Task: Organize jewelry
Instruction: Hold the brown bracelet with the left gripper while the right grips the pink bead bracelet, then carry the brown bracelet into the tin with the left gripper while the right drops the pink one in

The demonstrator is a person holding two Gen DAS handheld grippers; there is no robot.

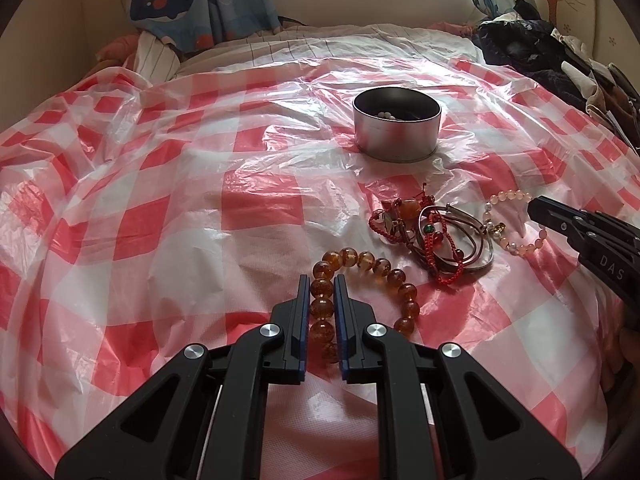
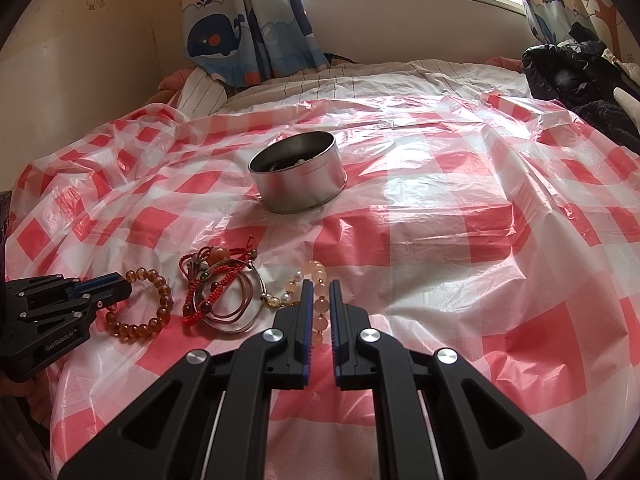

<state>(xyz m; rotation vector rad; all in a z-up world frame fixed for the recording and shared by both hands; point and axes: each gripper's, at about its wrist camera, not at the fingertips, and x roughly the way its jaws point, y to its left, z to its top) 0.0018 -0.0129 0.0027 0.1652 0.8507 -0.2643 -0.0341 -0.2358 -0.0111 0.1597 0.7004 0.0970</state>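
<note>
On checked plastic sheet (image 1: pixel 168 208), left claw (image 1: pixel 322 280) "GenRobot.AI" gripping amber bracelet (image 1: pixel 372 264), right claw (image 2: pixel 321 286) "DAS" gripping pink bracelet (image 2: pixel 316 272).

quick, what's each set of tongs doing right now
Left tongs: closed on the amber bead bracelet, which lies on the checked sheet.
Right tongs: closed on the pale pink bead bracelet.

Tin (image 1: pixel 396 136) contents too small to identify; amber bracelet (image 1: pixel 362 280) partly hidden behind left gripper (image 1: pixel 322 280) fingers.
</note>
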